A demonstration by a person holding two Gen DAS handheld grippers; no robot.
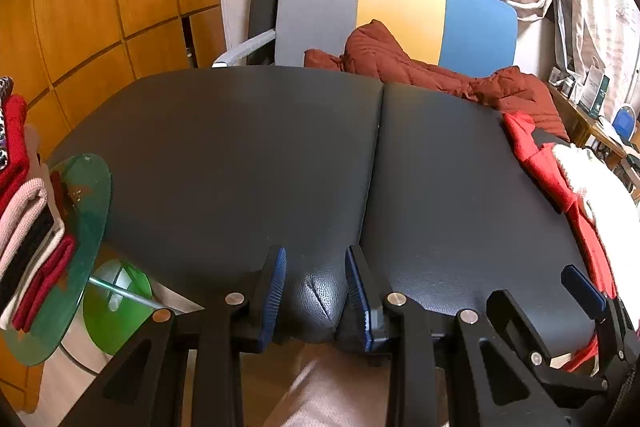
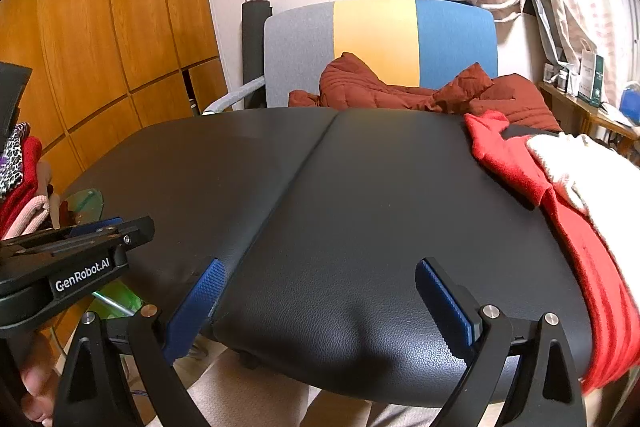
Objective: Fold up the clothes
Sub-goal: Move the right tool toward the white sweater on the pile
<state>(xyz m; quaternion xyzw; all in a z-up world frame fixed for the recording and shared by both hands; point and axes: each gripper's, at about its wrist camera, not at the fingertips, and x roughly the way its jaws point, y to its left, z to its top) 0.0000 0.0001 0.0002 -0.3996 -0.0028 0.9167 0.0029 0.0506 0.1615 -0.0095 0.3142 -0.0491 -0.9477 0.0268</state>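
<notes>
The red garment [image 2: 516,163] lies crumpled at the black worktop's [image 2: 320,195] right edge, partly under a white knit [image 2: 592,171]. It looks soft, light and limp; a hem corner suits gripping. Left tool [image 1: 316,291] stands half-spread, right tool [image 2: 320,303] wide, both empty.
</notes>
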